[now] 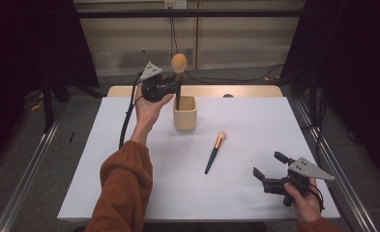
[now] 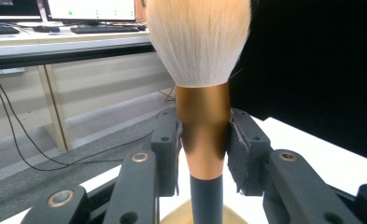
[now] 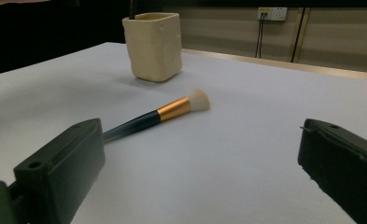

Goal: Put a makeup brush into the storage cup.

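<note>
My left gripper (image 1: 174,86) is shut on a large makeup brush (image 1: 179,72), held upright with its fluffy head on top and its dark handle reaching down into the cream square cup (image 1: 184,115). In the left gripper view the pads clamp the copper ferrule of the large brush (image 2: 203,126) from both sides. A smaller makeup brush (image 1: 214,152) with a dark handle and gold ferrule lies flat on the white table (image 1: 245,125), to the right of the cup. My right gripper (image 1: 270,169) rests open near the table's front right corner, with the small brush (image 3: 165,113) and the cup (image 3: 152,45) ahead of it.
The white table top ends in a wooden strip (image 1: 245,91) at the far edge. Metal rails (image 1: 28,169) run along both sides of the table. Black cables (image 1: 126,121) trail from the left gripper across the table's left part.
</note>
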The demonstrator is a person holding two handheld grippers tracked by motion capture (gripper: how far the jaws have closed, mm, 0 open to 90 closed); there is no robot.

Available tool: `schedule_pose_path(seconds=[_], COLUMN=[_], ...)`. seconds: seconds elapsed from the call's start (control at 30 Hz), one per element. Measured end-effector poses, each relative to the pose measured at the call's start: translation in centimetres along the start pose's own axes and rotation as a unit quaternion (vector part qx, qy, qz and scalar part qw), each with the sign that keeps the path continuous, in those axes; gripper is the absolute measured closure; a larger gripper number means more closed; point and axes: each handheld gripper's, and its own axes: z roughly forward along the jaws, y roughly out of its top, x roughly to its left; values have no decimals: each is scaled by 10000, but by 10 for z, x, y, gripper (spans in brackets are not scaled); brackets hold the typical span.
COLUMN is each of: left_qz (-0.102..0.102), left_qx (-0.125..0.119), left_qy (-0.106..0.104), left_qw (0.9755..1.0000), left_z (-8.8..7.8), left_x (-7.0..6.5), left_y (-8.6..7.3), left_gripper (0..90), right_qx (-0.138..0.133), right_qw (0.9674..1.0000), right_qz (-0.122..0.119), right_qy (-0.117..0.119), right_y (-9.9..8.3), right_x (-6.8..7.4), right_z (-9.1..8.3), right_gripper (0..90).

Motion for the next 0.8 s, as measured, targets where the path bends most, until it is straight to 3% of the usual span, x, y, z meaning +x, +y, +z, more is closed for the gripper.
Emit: schedule_pose_path(seconds=[0.8], left_qz=[-84], left_qx=[341], left_qy=[-44], left_qw=[9994], left_z=[8], left_x=[-2], left_y=[-32], left_gripper=[664], right_qx=[5], right_qw=[10000], right_qz=[-16], right_qy=[8], right_y=[0], right_x=[1], right_z=[0], right_gripper=[5])
